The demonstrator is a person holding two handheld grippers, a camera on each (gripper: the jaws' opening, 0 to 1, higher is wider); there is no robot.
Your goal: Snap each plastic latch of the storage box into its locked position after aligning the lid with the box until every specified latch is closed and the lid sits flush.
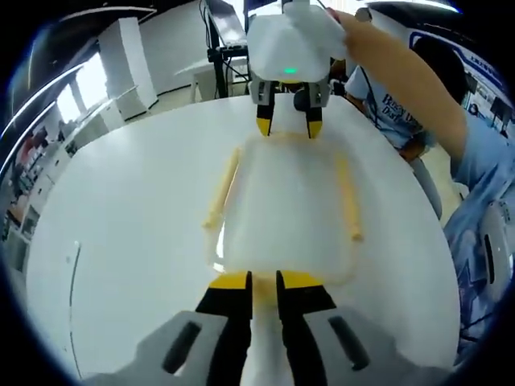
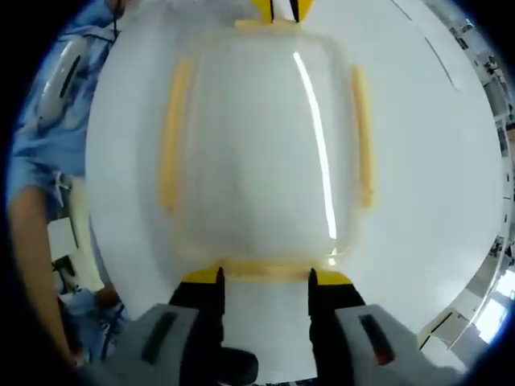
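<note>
A translucent white storage box (image 1: 282,201) with its lid (image 2: 257,145) on lies on a round white table (image 1: 129,225). Pale yellow latches run along both long sides (image 2: 172,137) (image 2: 362,133), and one sits at each end (image 2: 265,269). My left gripper (image 1: 264,283) is at the box's near end, its yellow-tipped jaws only a narrow gap apart, nothing between them. My right gripper (image 2: 267,277) is at the opposite end, open wide, tips beside that end latch. Each gripper shows across the box in the other's view: the right gripper (image 1: 287,125) and the left gripper (image 2: 279,8).
A person in a light blue top (image 1: 475,161) stands at the table's right side, an arm reaching to the right gripper. Beyond the far table edge are a desk and a black stand (image 1: 221,48). A thin dark line (image 1: 74,281) marks the table on the left.
</note>
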